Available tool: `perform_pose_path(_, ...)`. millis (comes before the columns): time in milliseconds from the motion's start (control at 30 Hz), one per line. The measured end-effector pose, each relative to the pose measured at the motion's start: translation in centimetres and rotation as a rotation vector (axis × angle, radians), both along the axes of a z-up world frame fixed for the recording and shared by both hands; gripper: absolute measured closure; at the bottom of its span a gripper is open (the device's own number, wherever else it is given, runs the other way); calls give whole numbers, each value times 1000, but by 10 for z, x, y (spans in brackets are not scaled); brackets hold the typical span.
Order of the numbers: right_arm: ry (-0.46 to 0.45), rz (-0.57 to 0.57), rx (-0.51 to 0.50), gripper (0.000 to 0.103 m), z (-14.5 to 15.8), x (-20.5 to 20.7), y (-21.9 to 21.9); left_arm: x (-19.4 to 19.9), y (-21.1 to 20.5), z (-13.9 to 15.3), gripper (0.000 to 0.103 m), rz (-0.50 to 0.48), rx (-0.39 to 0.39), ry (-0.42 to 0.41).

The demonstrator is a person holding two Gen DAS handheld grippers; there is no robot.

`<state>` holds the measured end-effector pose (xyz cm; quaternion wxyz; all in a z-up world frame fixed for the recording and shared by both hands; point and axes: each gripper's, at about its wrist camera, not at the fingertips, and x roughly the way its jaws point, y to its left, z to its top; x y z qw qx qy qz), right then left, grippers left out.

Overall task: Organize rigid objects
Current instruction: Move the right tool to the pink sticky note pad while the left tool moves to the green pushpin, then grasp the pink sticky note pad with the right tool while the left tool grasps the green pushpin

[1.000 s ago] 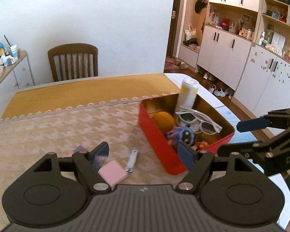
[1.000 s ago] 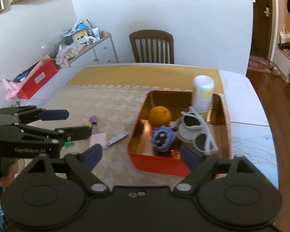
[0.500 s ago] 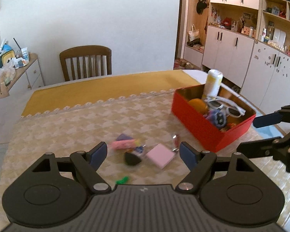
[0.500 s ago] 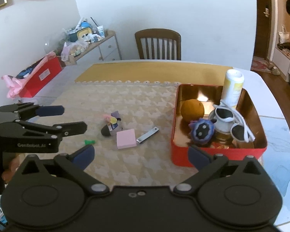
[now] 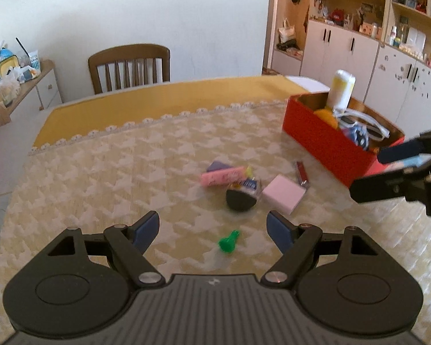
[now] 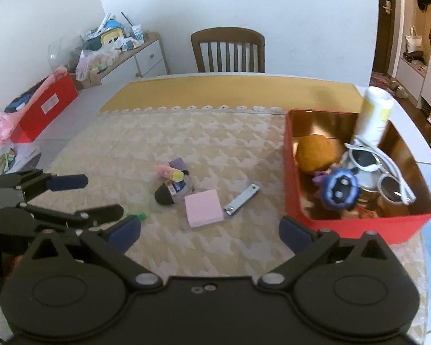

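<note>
A red tin box (image 5: 324, 149) (image 6: 290, 172) at the right holds a can, an orange, white sunglasses and a blue toy. Left of it on the tablecloth lie a nail clipper (image 6: 241, 199), a pink pad (image 6: 204, 207) (image 5: 284, 194), a black-capped little bottle (image 5: 241, 195), a pink eraser (image 5: 222, 175) and a green piece (image 5: 228, 241). My left gripper (image 5: 212, 225) (image 6: 100, 197) hangs open just short of the green piece. My right gripper (image 6: 209, 231) (image 5: 393, 166) is open wide in front of the pad and clipper, with nothing between its fingers.
A wooden chair (image 6: 228, 50) stands at the table's far side. A cluttered low shelf (image 6: 115, 49) and a red box on the floor (image 6: 43, 106) lie to the left. White cabinets (image 5: 359, 57) line the right wall.
Both grippers have swung left, away from the red box and down toward the loose items, which now lie ahead of them. The right jaws have spread wider.
</note>
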<state>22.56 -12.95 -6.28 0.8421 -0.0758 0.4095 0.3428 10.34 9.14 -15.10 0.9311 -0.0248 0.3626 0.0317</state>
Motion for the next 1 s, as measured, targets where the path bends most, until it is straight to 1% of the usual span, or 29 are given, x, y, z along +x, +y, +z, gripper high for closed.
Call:
perform_pose_path(100,-3,23,-10,1,-4,3,15,1,4,-9,21,-10,6,19)
perform_pose_path(267,-11,78,-38,5,-11,9,36,4,9,-20,21,-28,15,22)
perform_pose_path(500,-1,140,-102,16,-28,23,62,9,5,-33,21,-69,21,33)
perform_pose_path(633,3,169,-134,27,-36,29,72,10,2,-36,21,-93,31,22)
perform_pose_path(833,11,182,-166,34,-45,37,79,14,-2,-37,22,-117,35,5)
perform_pose_path(900,25,180,-171,37,-48,40,79,15,-2,-38,31,-121,32,10)
perform_pose_path(933,27,181,-176,39,-49,41,79,16,-3,-39,39,-121,35,16)
perform_pose_path(967,29,182,-181,41,-50,41,79,17,-3,-40,44,-120,40,21)
perform_pose_path(1000,30,182,-185,44,-51,42,79,18,-3,-41,45,-117,45,25)
